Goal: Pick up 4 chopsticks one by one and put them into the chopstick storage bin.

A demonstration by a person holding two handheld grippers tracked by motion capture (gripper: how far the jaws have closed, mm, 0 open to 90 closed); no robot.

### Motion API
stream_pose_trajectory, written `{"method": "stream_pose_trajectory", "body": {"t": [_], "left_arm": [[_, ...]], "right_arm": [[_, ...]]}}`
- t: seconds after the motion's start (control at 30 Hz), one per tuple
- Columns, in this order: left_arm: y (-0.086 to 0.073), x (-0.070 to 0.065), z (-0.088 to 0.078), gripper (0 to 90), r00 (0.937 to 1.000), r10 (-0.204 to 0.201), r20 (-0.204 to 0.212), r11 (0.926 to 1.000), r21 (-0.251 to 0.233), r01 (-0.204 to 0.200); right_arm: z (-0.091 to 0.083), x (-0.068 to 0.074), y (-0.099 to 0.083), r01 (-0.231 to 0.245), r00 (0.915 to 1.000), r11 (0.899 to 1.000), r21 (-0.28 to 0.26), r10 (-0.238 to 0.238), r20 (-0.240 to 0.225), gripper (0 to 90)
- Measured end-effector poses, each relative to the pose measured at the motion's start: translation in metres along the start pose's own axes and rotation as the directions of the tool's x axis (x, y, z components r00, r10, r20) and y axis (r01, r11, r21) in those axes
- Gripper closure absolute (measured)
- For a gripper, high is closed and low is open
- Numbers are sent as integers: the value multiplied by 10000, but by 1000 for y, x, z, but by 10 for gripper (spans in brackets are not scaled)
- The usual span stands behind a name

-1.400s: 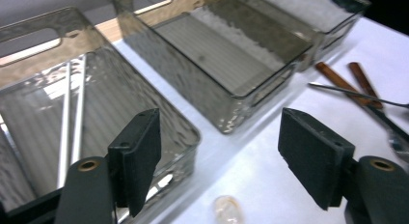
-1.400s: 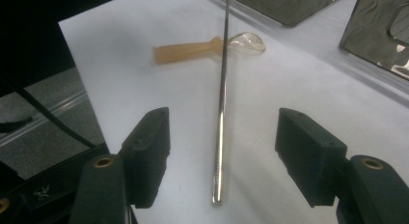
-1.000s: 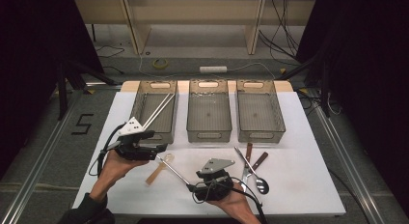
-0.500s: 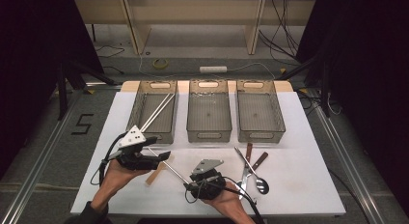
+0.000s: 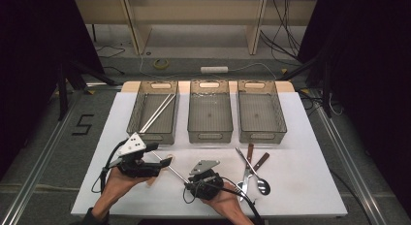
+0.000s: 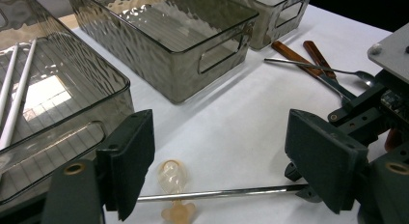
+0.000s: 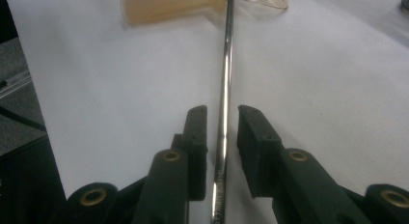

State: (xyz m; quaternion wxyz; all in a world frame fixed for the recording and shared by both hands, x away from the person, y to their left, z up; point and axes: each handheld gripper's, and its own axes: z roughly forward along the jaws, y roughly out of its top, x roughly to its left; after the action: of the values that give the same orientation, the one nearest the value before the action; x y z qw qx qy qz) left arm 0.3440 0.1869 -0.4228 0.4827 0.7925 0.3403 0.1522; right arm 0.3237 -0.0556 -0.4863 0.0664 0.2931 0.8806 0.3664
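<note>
Right gripper view: the right gripper (image 7: 221, 120) has been closing round the steel rod (image 7: 224, 89), pads not quite touching; centre it first; left gripper (image 6: 219, 166) gapes empty near the worktop's front edge

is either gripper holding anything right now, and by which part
Nothing is gripped yet. The right gripper has been closing around the metal rod near its end, with gaps showing. The left gripper is open.
</note>
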Motion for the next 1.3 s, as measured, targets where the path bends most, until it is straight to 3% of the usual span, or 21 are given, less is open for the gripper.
{"method": "stream_pose_trajectory", "body": {"t": [0.27,0.4,0.6,0.83,0.93,1.07,1.17,1.3], "left_arm": [[1,1,0,254,9998,215,-6,9996,191,-215],[1,-2,4,254,9987,484,135,9974,524,-491],[1,-4,10,261,9937,1067,331,9879,1095,-1097],[-1,-3,17,263,9823,1700,792,9656,1855,-1821],[-1,5,17,268,9840,1497,965,9691,1828,-1654],[0,8,19,271,9777,1776,1125,9576,2095,-1980],[1,8,23,273,9697,2061,1314,9432,2371,-2326],[2,9,32,280,9548,2339,1832,9131,2961,-2805]], "right_arm": [[4,1,0,250,9996,9996,90,-251,127,816],[5,1,0,230,9996,9995,197,-232,127,837],[1,-3,1,193,9996,9998,104,-195,213,849],[-6,-7,5,448,9988,9990,78,-450,179,850],[-9,-7,6,644,9978,9977,202,-647,138,851],[-12,-10,8,928,9956,9953,285,-930,69,851],[-14,-11,10,964,9953,9949,300,-964,-29,851],[-17,-13,12,1019,9948,9942,346,-1017,-83,851]]}}
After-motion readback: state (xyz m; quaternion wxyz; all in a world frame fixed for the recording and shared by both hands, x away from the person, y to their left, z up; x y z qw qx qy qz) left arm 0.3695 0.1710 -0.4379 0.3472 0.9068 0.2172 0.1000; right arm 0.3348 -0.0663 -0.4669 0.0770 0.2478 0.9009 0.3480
